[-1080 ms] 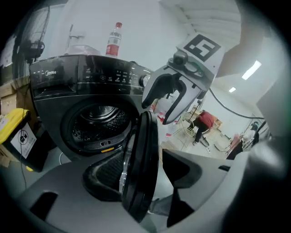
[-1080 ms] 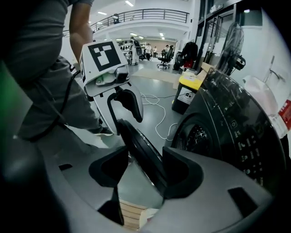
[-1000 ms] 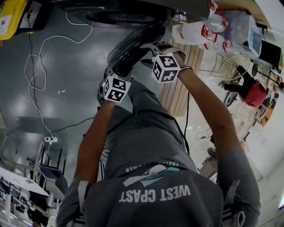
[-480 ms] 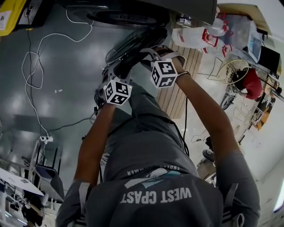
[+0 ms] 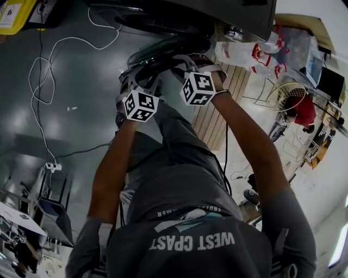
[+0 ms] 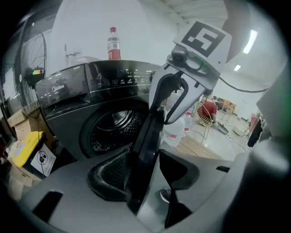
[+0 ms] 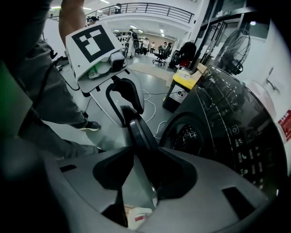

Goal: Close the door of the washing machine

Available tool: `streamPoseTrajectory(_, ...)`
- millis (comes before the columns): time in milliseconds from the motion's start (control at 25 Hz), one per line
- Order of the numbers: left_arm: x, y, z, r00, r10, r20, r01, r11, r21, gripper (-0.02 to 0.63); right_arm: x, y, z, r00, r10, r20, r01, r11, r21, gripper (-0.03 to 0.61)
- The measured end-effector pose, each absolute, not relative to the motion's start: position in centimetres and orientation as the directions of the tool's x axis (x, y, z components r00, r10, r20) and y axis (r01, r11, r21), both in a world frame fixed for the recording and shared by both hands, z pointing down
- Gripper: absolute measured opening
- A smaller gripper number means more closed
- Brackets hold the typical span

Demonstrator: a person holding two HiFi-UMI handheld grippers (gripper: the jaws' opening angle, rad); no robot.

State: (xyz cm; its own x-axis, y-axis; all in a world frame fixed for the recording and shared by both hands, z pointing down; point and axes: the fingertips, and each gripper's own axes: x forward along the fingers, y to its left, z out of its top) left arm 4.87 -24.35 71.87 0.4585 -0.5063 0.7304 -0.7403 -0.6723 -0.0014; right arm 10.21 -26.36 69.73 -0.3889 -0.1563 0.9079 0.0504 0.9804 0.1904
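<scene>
The dark washing machine stands with its drum exposed and its round door swung out, edge-on to me. My left gripper has the door's rim between its pads, which rest against it. The right gripper grips the same rim a little further along, and its jaws are closing onto it. In the head view both grippers, left and right, sit side by side on the door in front of the machine.
A red-capped bottle stands on top of the machine. A yellow box sits beside the machine. A white cable loops over the grey floor. Water jugs, a wooden pallet and a fan lie to the right.
Both grippers have shifted toward the machine's front with the door rim between their jaws. The door now lies nearer the machine's opening.
</scene>
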Motion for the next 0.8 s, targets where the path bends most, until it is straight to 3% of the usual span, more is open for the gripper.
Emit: streamPoseTrajectory(800,0.6,-33.9,71.5,0.333,-0.637,0.695,-0.811,-0.57,-0.133,0.219,7.6,-34.5,69.9,-0.372,-0.376,0.849,-0.17,0.926,0.336,0.17)
